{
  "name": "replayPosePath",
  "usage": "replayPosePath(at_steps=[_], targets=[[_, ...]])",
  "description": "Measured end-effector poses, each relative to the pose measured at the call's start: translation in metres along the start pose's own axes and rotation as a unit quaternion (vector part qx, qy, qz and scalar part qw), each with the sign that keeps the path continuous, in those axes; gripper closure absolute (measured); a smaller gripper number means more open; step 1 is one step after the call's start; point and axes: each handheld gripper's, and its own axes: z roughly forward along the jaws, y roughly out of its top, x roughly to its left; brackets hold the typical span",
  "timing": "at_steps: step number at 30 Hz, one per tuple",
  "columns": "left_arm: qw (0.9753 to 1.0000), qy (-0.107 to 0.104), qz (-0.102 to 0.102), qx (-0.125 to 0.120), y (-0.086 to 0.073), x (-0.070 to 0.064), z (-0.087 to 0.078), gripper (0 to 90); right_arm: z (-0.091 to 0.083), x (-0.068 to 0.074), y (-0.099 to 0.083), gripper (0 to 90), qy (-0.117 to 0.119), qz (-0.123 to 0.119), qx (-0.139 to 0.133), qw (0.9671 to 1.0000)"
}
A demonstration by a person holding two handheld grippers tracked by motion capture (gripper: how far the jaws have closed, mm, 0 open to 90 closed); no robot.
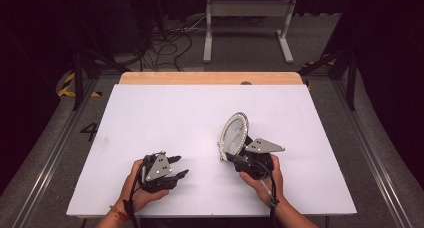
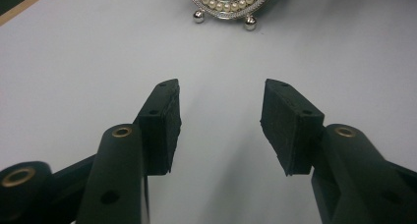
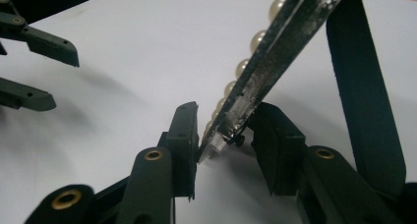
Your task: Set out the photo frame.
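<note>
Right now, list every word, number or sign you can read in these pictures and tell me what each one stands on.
"4": a dark numeral painted on the floor left of the table, in the high view.
Yellow and black hazard stripes mark the floor farther back on the left; they carry no text.
The pearl-rimmed mirror held in the right tool bears no lettering that I can see, nor does the open left tool.

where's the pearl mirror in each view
high view: the pearl mirror stands right of centre, just ahead of the right gripper.
left gripper view: top centre, its lower rim and two ball feet.
right gripper view: seen edge-on, slanting up between the fingers.
Shared landmark: the white table.
</note>
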Motion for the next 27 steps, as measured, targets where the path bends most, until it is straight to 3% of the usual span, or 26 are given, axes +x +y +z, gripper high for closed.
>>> replayPosePath(at_steps=[3,6,10,13,19,21,27], targets=[[1.0000,0.000,0.000,0.002,0.000,0.000,0.001,49.4,-0.002,-0.001,-0.001,62.8,0.004,-0.007,0.003,1.0000],[1.0000,0.001,-0.001,0.002,0.000,0.000,0.001,48.3,-0.002,0.001,0.000,51.6,-0.003,-0.007,-0.003,1.0000],[1.0000,0.000,-0.001,0.004,0.000,-0.001,0.002,47.3,0.003,0.006,0.002,50.1,-0.014,-0.005,-0.010,0.9998],[1.0000,-0.002,0.000,0.006,0.000,-0.001,0.003,47.0,0.006,0.004,0.002,59.2,-0.029,-0.001,-0.013,0.9995],[1.0000,-0.004,-0.004,0.008,0.000,0.001,0.004,46.2,0.004,0.000,0.002,66.1,-0.016,0.011,-0.010,0.9998],[1.0000,-0.004,-0.004,0.008,0.001,0.001,0.005,45.4,0.003,-0.004,0.001,69.3,-0.001,0.018,-0.008,0.9998],[0.9999,-0.006,-0.014,0.005,0.004,0.001,0.007,41.4,-0.002,-0.008,0.001,71.4,0.015,0.014,0.001,0.9998]])
